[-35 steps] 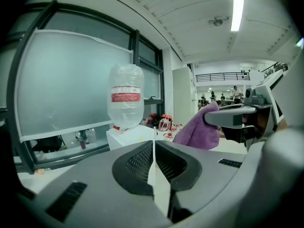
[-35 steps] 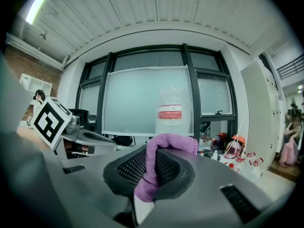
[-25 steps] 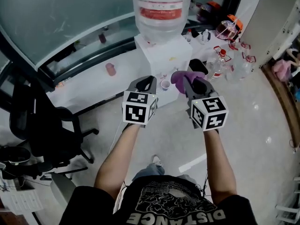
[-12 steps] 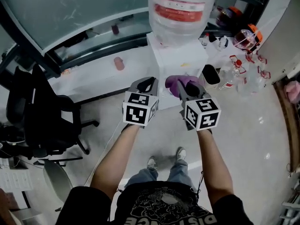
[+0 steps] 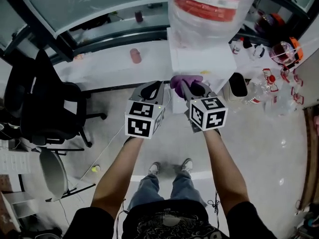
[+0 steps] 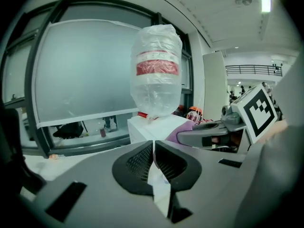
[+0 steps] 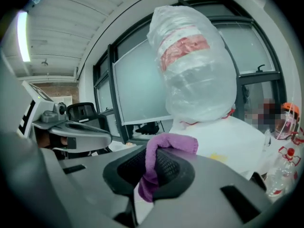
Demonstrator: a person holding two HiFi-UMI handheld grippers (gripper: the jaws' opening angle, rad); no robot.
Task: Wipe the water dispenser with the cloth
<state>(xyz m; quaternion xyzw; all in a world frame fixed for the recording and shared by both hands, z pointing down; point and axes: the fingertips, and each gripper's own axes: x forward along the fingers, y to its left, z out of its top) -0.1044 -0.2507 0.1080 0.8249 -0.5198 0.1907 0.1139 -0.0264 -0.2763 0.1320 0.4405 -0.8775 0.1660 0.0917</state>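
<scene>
The white water dispenser (image 5: pixel 199 59) stands against the window wall, and a plastic-wrapped bottle (image 5: pixel 209 9) with a red label sits on top of it. My right gripper (image 5: pixel 192 88) is shut on a purple cloth (image 5: pixel 182 82), just short of the dispenser's front top edge. In the right gripper view the cloth (image 7: pixel 164 148) hangs pinched between the jaws, and the dispenser (image 7: pixel 223 137) lies close ahead. My left gripper (image 5: pixel 152 89) is beside the right one, to its left; its jaws (image 6: pixel 154 144) are shut with nothing in them. It faces the dispenser (image 6: pixel 152 127).
A black office chair (image 5: pixel 45 108) stands at the left. A pink cup (image 5: pixel 135 55) sits on the white window ledge (image 5: pixel 99 68). A dark bin (image 5: pixel 238 86) and several bottles (image 5: pixel 264 83) crowd the floor right of the dispenser.
The person has stepped forward. The dispenser and bottle are now nearer and higher in the head view. Both grippers have kept side by side, and the cloth is still held.
</scene>
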